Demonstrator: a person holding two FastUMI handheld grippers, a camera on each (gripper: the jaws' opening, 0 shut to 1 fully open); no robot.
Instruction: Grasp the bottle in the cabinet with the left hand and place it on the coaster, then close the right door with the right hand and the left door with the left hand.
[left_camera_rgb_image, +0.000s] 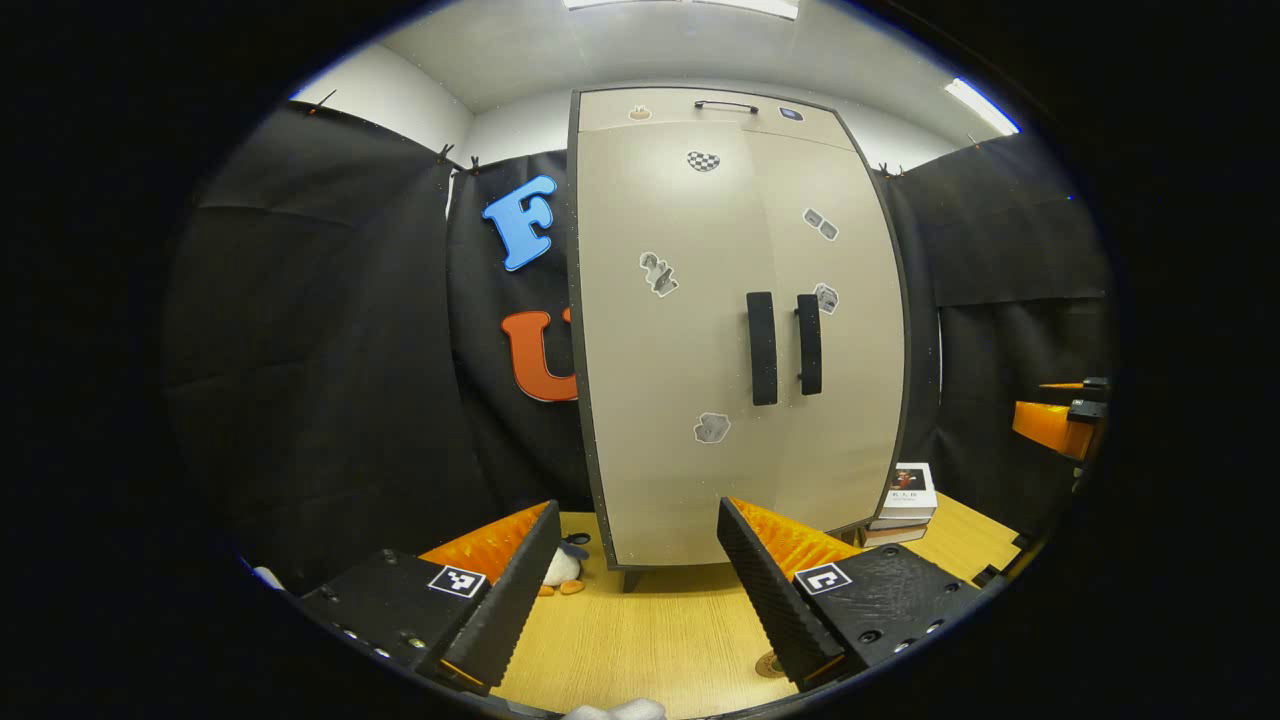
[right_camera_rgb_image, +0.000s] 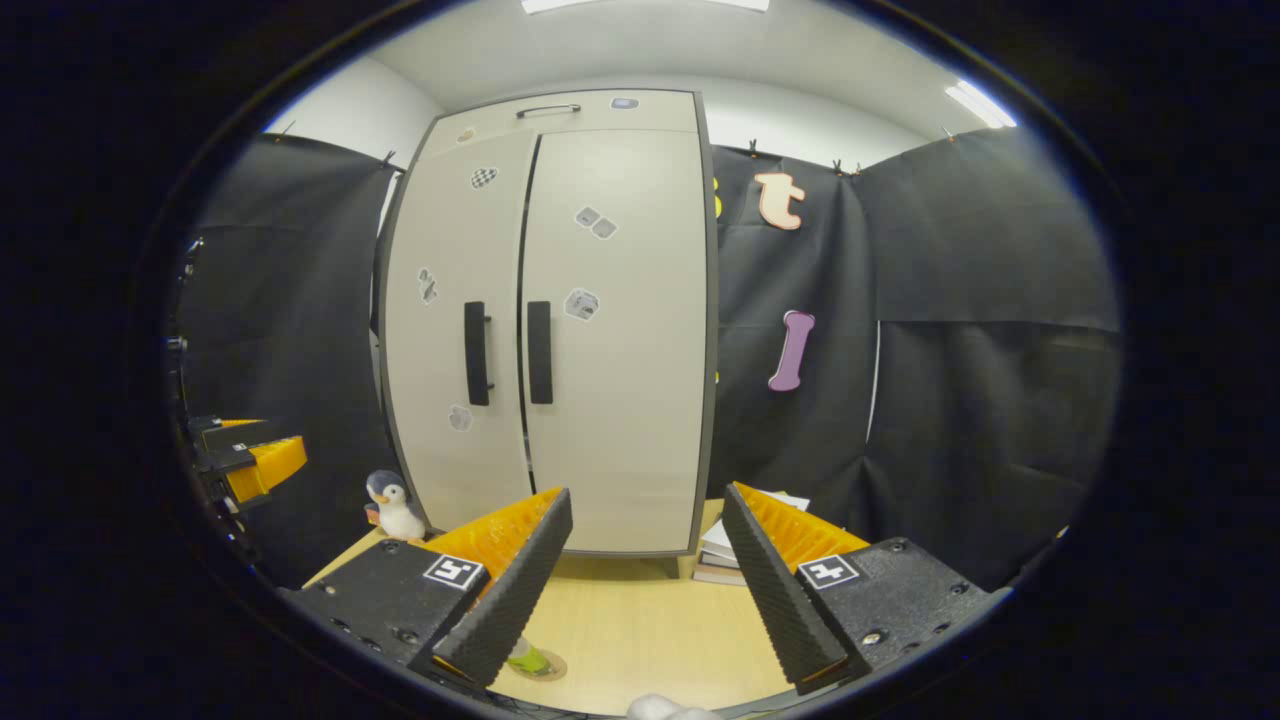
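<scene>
The beige cabinet (left_camera_rgb_image: 690, 330) (right_camera_rgb_image: 600, 330) stands on the wooden table with both doors shut, its two dark handles (left_camera_rgb_image: 762, 348) (right_camera_rgb_image: 540, 352) side by side. My left gripper (left_camera_rgb_image: 638, 505) is open a short way in front of the left door and holds nothing. My right gripper (right_camera_rgb_image: 648, 490) is open too, facing the right door. A round coaster (right_camera_rgb_image: 548, 667) (left_camera_rgb_image: 768, 663) lies on the table near the front edge. On it stands the greenish base of a bottle (right_camera_rgb_image: 528, 657), mostly hidden behind my right gripper's finger.
A toy penguin (left_camera_rgb_image: 565, 568) (right_camera_rgb_image: 397, 508) sits at the cabinet's left foot. A stack of books (left_camera_rgb_image: 905, 500) (right_camera_rgb_image: 740, 555) lies at its right foot. Black cloth walls close in on both sides. The wooden table (left_camera_rgb_image: 650, 630) runs in front of the cabinet.
</scene>
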